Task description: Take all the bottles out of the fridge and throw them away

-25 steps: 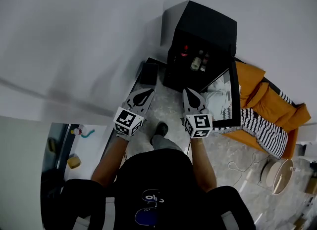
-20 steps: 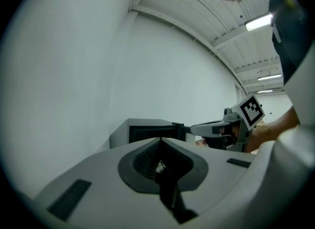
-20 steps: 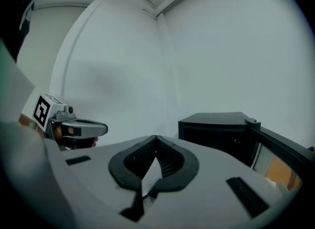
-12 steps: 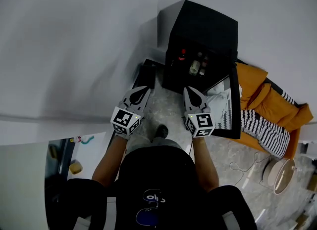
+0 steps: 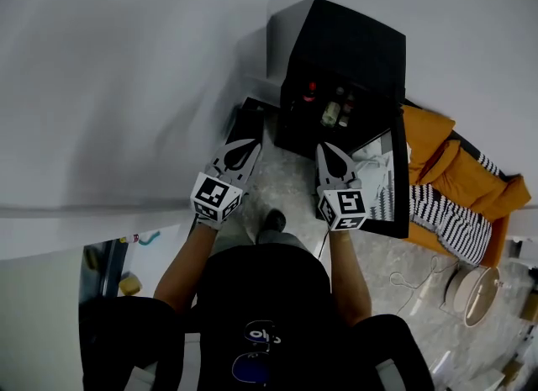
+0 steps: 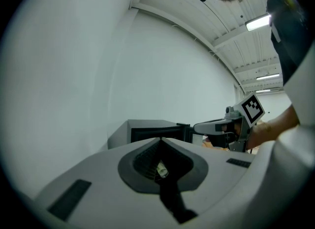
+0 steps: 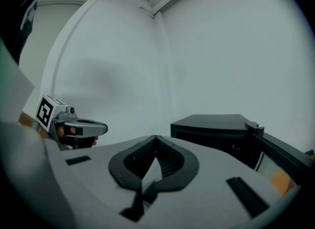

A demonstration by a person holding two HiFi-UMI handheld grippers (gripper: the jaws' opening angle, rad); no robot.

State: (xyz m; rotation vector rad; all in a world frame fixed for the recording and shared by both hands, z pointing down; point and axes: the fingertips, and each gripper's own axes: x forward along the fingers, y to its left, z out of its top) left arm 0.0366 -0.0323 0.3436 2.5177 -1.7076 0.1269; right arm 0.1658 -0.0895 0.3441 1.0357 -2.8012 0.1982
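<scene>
Black fridge stands open at the far side, bottles inside. Left gripper and right gripper have fingers pressed together, empty.

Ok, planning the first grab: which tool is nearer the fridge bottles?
Right. The right tool sits just below the bottles in the head view; the left tool is farther off, down-left of them.

Sitting on the floor at one o'clock: small black fridge, with door hanging open toward three o'clock. Standing inside: several bottles, one red-capped, one pale.
</scene>
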